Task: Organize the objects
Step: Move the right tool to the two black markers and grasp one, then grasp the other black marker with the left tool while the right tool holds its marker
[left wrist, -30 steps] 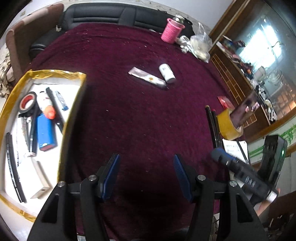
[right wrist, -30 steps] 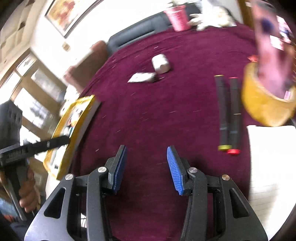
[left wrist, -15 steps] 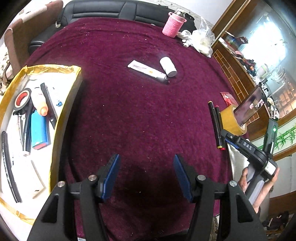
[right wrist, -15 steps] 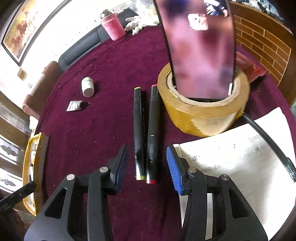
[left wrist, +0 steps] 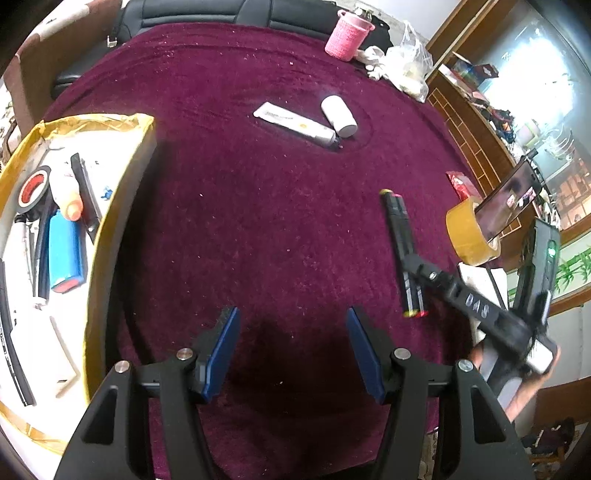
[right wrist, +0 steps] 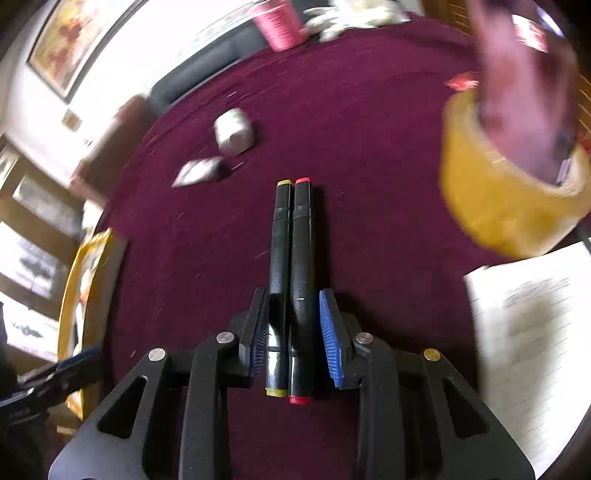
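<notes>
A round table under a deep maroon pile cloth (left wrist: 258, 229) fills both views, its nap flecked with pale lint. Taking the two markers as the landmark: they are slim black cylinders lying side by side and touching, one with yellow end caps (right wrist: 277, 273), the other with red end caps (right wrist: 303, 273).

Well to the left of the markers sits a shallow tray (left wrist: 122, 206) with a crinkled gold rim and a white floor; it holds a flat blue block, a black tape ring with a red core and several thin dark sticks. Just right of the markers stands a thick glossy roll of tan packing tape (left wrist: 467, 236), with a phone (left wrist: 506, 206) propped upright in its core, and nearer the camera a lined white sheet of paper (right wrist: 532, 332). Beyond the markers lie a squat white bottle (left wrist: 339, 115) on its side and a flattened white tube (left wrist: 293, 123), touching at one end; farther still, at the table's far edge, a pink ribbed cup (left wrist: 347, 35).

The right gripper (right wrist: 293, 328) straddles both markers near their near ends, blue ribbed pads on either side, narrowed about the pair; the left pad looks against the yellow-capped marker, a thin gap shows on the red side. The left gripper (left wrist: 291, 350) hangs wide, with nothing between its pads, over bare cloth left of the markers.

Bare cloth lies between the markers and the tray.
</notes>
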Motion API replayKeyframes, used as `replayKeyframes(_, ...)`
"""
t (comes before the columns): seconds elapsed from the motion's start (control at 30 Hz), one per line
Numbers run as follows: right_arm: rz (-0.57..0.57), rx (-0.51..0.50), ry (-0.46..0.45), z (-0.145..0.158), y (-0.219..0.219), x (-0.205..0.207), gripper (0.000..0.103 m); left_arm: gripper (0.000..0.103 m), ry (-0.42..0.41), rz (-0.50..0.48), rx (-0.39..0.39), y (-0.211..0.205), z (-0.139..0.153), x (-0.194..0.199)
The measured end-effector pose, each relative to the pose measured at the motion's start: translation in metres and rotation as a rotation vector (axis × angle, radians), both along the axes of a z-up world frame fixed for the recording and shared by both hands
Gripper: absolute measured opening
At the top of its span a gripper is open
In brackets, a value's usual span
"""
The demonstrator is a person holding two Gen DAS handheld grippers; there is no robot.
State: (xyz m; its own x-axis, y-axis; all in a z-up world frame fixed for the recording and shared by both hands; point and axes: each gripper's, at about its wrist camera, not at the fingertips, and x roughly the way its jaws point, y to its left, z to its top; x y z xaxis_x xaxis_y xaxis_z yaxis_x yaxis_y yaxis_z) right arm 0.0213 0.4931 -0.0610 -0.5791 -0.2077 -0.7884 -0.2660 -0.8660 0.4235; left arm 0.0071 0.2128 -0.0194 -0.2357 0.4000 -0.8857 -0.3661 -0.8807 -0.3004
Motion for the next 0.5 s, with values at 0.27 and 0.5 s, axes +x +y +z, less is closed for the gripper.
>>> replayKeyframes(0.27,0.096,-0.083,0.054,0.004,-0.015,0.012,0.027,0.060,-0.015,-0.016,-0.010,0.006,-0.005,0.001)
replayKeyframes(0.5,0.157,-0.022,0.022,0.000,-0.030,0.002,0.027,0.060,-0.015,-0.016,-0.020,0.009,-0.006,0.000)
